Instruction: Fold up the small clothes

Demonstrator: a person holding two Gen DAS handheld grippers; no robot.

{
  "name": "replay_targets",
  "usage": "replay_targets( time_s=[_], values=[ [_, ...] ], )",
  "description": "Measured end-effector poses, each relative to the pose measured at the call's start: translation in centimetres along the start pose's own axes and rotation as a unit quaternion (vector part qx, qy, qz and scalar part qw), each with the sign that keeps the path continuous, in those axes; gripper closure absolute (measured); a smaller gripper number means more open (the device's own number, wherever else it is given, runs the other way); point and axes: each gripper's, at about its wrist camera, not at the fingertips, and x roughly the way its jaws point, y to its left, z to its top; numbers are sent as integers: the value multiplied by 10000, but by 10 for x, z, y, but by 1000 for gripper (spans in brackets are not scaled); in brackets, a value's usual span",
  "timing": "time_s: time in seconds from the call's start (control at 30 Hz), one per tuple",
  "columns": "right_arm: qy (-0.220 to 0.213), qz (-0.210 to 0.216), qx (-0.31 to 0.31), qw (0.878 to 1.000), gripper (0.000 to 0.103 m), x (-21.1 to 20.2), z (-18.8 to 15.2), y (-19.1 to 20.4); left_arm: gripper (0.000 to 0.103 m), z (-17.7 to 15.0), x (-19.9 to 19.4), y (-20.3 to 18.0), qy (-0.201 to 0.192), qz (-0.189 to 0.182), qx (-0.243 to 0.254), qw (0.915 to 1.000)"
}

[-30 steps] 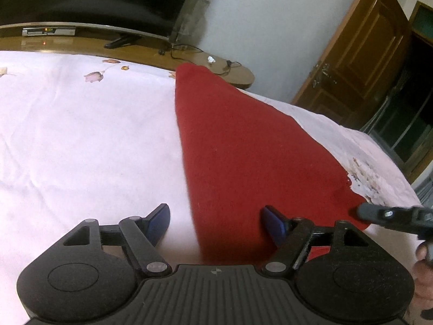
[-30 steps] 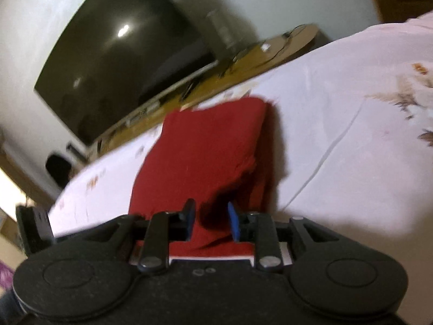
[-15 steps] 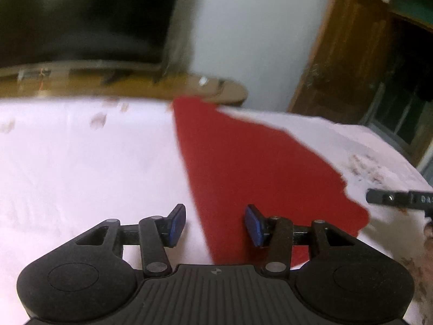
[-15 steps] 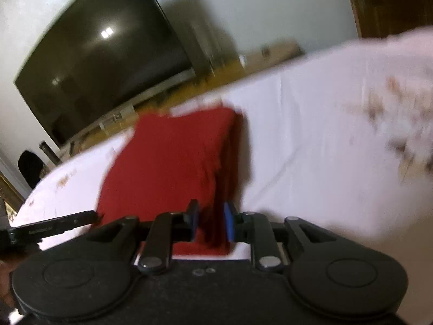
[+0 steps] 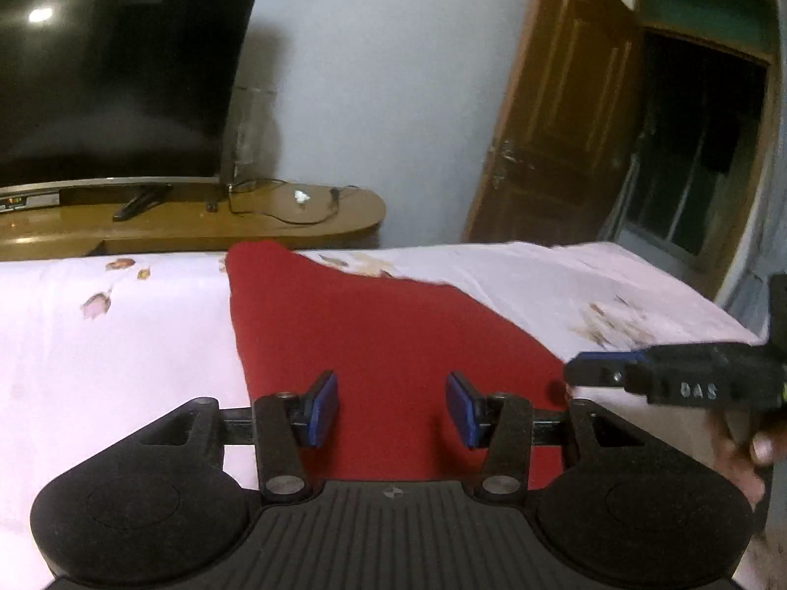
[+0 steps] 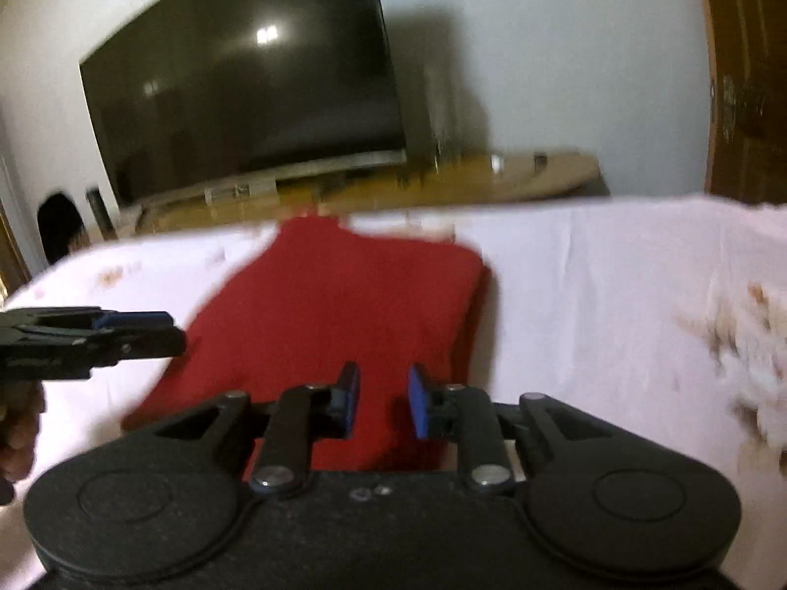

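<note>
Red cloth flat beneath both tilted-down grippers, left and right, fingers apart, empty.

The right gripper hovers just above the near end of the folded red knit garment, blue-padded jaws slightly parted with nothing pinched. The garment lies flat on the pale pink flower-printed bed sheet, reaching its far edge. The left gripper pokes in from the left, beside the garment's left edge.

dark tv, wooden door
</note>
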Motion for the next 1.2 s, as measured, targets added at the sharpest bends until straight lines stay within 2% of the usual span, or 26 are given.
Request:
replay_targets(
  time_s=[0.03,0.1,0.13,0.17,0.2,0.33,0.43,0.5,0.53,0.57,0.6,0.63,0.9,0.97,1.13,1.2],
  values=[
    [-49,-31,16,10000,81,6,5,-2,55,2,12,3,110,-12,-58,9999],
    [21,-71,15,10000,85,22,7,-4,55,-7,44,11,683,51,-196,9975],
    [221,-144,-74,9996,88,37,3,-6,55,-11,47,11,561,48,-100,9984],
    [598,-284,-236,9975,88,56,-6,-10,55,-9,47,11,602,54,-127,9981],
    [409,-251,-376,9981,88,55,-13,-12,55,-5,47,10,683,70,-114,9976],
    [551,-334,-684,9956,86,47,-5,-6,55,5,35,-3,521,252,149,9982],
    [21,-162,-544,9984,82,33,6,-6,55,2,46,-9,718,450,250,9961],
    [7,-187,-589,9981,79,39,7,-6,46,-1,48,-14,637,513,421,9958],
    [388,-318,-643,9967,79,56,4,-9,39,-1,43,-15,640,506,489,9955],
    [807,-403,-693,9935,79,72,0,-10,36,-3,45,-20,656,575,610,9943],
    [626,-420,-807,9939,78,73,-4,-9,35,-4,46,-25,676,622,733,9931],
    [643,-431,-851,9934,78,73,-4,-9,34,-4,46,-28,683,637,787,9925],
    [688,-386,-894,9929,78,74,-4,-15,34,-2,42,-31,678,663,765,9925],
    [696,-394,-898,9927,78,72,-5,-15,34,1,36,-32,567,711,783,9928],
    [677,-365,-903,9929,78,89,1,-14,34,6,26,-17,374,1019,635,9921],
    [653,-365,-906,9931,78,88,0,-14,34,5,26,-4,377,1212,344,9913]
  ],
)
